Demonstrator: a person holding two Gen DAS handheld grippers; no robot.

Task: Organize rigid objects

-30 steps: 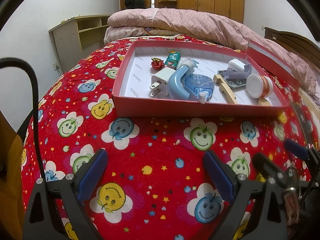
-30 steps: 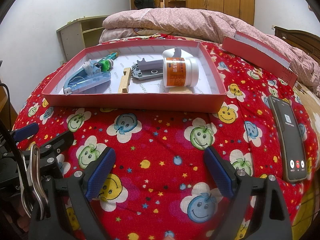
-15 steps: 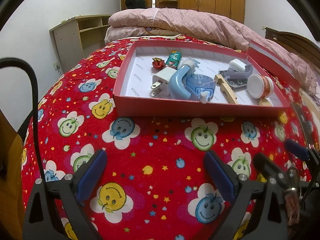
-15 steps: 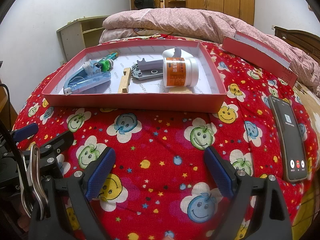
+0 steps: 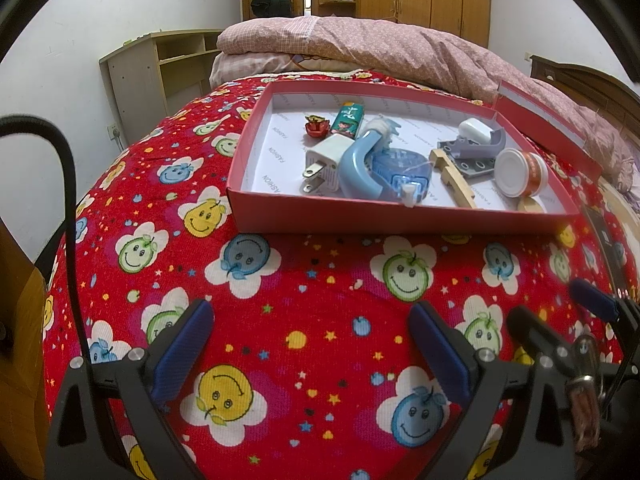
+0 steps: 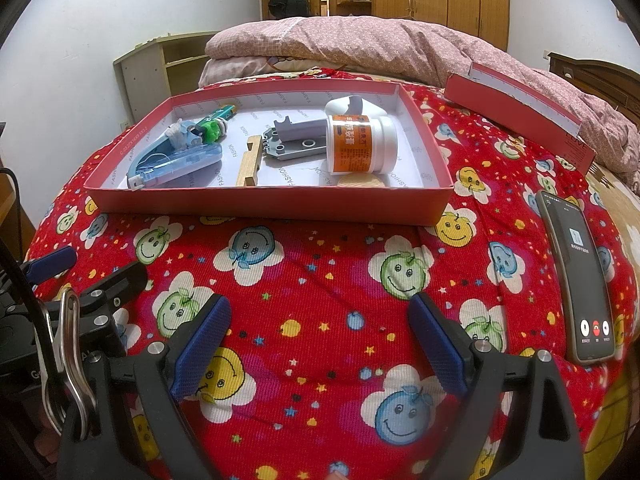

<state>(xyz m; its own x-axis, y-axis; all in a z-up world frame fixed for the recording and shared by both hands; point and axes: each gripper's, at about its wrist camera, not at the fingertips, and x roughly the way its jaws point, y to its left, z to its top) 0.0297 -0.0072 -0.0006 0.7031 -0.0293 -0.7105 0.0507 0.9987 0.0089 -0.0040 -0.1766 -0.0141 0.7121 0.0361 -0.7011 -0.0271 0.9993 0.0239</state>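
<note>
A red box [image 5: 360, 218] [image 6: 256, 204] sits on the bed and holds several rigid objects: a white plug charger [image 5: 322, 164], a blue tool [image 5: 360, 168] [image 6: 172, 160], a wooden piece [image 5: 454, 178] [image 6: 248, 162], a grey brick part [image 5: 476, 152] [image 6: 292, 142], a white jar with an orange label [image 5: 518, 172] [image 6: 360, 144], a green pack [image 5: 348, 120] and a small red trinket [image 5: 316, 126]. My left gripper [image 5: 310, 346] and right gripper [image 6: 318, 334] are open and empty, low over the bedspread in front of the box.
The red box lid [image 6: 516, 108] [image 5: 548, 120] lies at the back right. A phone [image 6: 576, 276] lies on the red smiley bedspread [image 6: 320, 272] at the right. A pink quilt [image 6: 360, 44] is heaped behind. A wooden shelf [image 5: 160, 76] stands at the left wall.
</note>
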